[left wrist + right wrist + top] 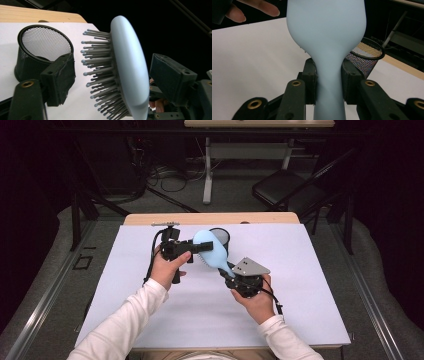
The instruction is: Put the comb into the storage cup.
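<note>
I seem to be in a lab: dark surround, my paper-covered table [300, 320], tangled cables [165, 177], a folding chair [290, 187].

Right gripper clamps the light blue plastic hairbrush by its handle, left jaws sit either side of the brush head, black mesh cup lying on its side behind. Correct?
Not quite: the black mesh cup stands upright on the white table sheet, as the left gripper view shows. The rest holds: the right gripper clamps the light blue plastic hairbrush by its handle, and the left gripper has its jaws either side of the head.
</note>
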The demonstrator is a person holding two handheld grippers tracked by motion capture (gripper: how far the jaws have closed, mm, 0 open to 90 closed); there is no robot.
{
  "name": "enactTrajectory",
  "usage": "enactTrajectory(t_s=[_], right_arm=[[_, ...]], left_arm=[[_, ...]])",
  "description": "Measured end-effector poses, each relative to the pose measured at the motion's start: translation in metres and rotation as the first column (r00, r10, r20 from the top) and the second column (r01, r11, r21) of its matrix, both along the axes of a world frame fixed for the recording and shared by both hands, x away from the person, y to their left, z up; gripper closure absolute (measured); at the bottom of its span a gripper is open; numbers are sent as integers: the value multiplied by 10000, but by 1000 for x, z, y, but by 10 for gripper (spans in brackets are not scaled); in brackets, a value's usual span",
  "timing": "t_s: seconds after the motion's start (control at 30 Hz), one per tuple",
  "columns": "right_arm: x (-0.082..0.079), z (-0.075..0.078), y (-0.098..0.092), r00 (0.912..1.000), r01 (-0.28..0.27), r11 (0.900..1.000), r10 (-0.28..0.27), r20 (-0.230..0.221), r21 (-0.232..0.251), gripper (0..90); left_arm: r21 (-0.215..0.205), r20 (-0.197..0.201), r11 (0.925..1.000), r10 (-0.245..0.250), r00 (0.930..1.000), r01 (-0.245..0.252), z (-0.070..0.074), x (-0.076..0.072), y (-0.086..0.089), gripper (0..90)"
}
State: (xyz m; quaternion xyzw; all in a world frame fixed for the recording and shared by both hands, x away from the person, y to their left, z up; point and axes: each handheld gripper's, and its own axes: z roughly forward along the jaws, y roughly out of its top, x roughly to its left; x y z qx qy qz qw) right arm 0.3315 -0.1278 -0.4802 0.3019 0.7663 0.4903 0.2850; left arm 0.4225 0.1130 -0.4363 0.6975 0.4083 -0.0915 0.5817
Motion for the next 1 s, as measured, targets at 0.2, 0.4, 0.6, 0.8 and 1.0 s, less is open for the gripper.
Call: enactTrajectory(t_s=[0.2, 0.4, 0.6, 0.8, 1.0], right_arm=[[0, 0, 1, 10000, -41, 10000, 41, 0, 6, 692], [-1, -1, 1, 10000, -58, 10000, 58, -28, -17, 692], [-1, -1, 2, 10000, -76, 10000, 76, -28, -47, 692], [-1, -2, 2, 10000, -68, 10000, 67, -46, -65, 691], [-1, -2, 3, 10000, -72, 9999, 72, -44, -95, 692]], left_arm=[[-205, -364, 9996, -214, 9991, 206, -3, 1, -2, 259], [-241, -464, 9992, -315, 9984, 304, -3, 1, -2, 317], [-479, -487, 9986, -245, 9985, 221, -2, 2, 0, 340], [-234, -428, 9996, -144, 9990, 134, -2, 2, 1, 349], [-359, -575, 9993, -137, 9983, 117, -2, 2, 2, 360]])
